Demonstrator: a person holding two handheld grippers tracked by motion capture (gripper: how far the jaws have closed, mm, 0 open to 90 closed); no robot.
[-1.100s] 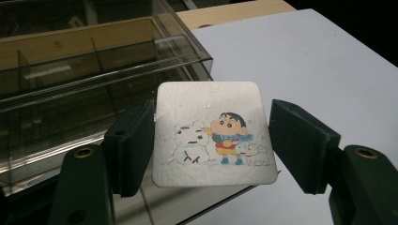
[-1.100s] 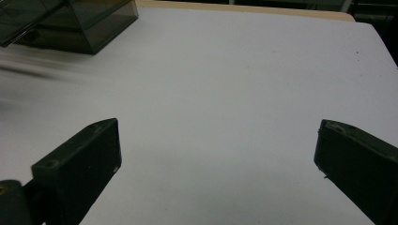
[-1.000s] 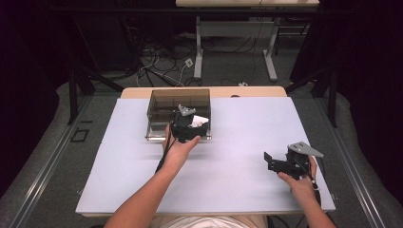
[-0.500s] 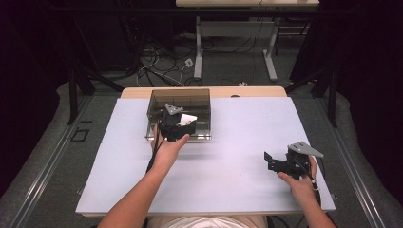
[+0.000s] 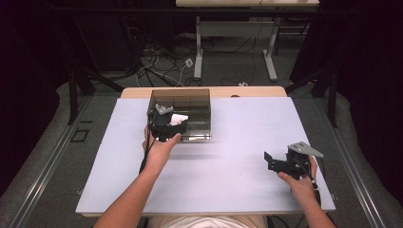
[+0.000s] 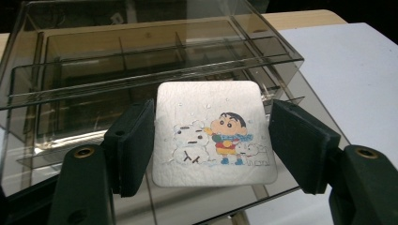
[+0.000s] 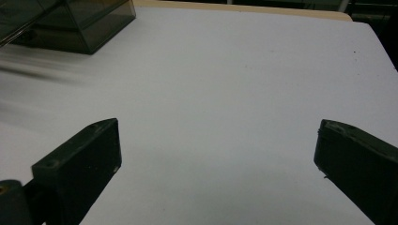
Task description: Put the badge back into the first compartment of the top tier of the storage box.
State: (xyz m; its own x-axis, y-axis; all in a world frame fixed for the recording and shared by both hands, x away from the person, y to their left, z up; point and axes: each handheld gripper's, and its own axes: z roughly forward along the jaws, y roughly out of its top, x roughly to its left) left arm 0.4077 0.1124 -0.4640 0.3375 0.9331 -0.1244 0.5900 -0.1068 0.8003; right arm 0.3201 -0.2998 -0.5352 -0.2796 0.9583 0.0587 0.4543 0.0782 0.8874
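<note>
A white square card [image 6: 213,136] with a cartoon child and snowman drawn on it sits flat between my left gripper's [image 6: 213,145] black pads, which are shut on its side edges. The card hangs at the near wall of a smoky clear box [image 6: 141,61] with several divided compartments. From above, the left gripper [image 5: 172,124] and card [image 5: 179,118] are over the box's [image 5: 195,99] front left part. My right gripper [image 5: 269,161] rests low at the table's right side, open, with only bare white tabletop between its jaws [image 7: 218,140].
The white table [image 5: 237,123] stretches wide between the box and the right hand. A corner of the box [image 7: 89,28] shows at the upper left of the right gripper view. Beyond the far edge are desk legs and cables on the floor.
My left hand has carried the card leftward along the box's front. The right hand has stayed put.
</note>
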